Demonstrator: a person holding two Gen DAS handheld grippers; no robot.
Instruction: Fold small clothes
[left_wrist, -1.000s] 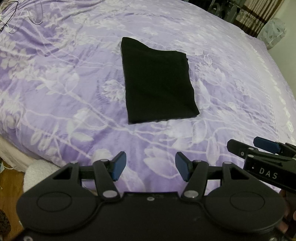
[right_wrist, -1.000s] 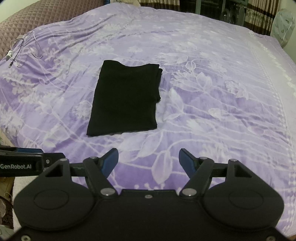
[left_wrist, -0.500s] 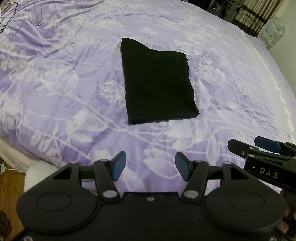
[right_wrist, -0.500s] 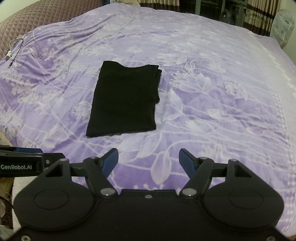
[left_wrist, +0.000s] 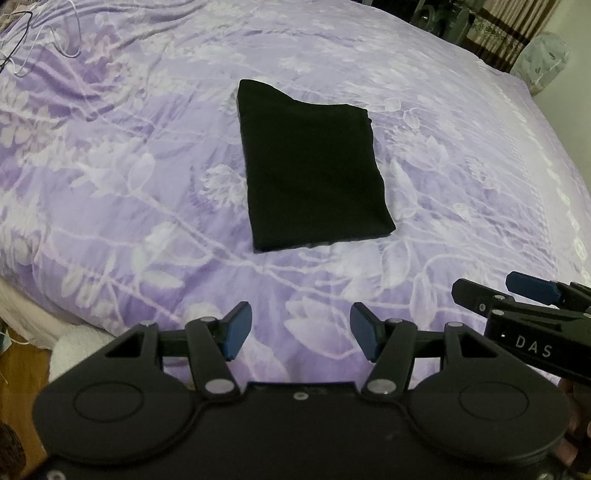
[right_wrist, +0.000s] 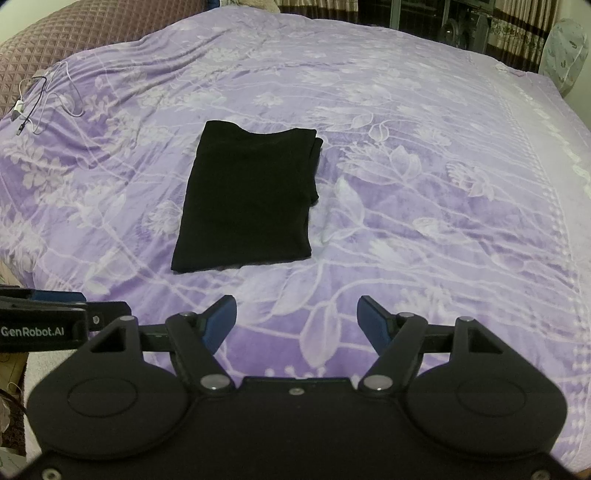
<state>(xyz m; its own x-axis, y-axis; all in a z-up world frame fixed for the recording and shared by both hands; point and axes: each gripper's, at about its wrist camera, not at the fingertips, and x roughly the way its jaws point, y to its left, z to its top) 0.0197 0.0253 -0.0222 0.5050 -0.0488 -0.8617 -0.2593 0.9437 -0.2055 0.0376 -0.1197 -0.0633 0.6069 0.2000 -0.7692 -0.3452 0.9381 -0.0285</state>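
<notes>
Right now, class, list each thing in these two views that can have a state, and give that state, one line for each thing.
Black garment: folded into a flat rectangle, lying on the bedspread, untouched.
Left tongs: open, empty, above the near edge of the bed.
Right tongs: open, empty, short of the garment.
Purple bedspread: spread out, lightly wrinkled.
Cables: loose, tangled, at the far left corner.

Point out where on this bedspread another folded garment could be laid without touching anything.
Free: the broad stretch of purple bedspread right of the black folded garment, and the strip between its near edge and the open right tongs. Crowded only at the far left corner, where the cables lie.
</notes>
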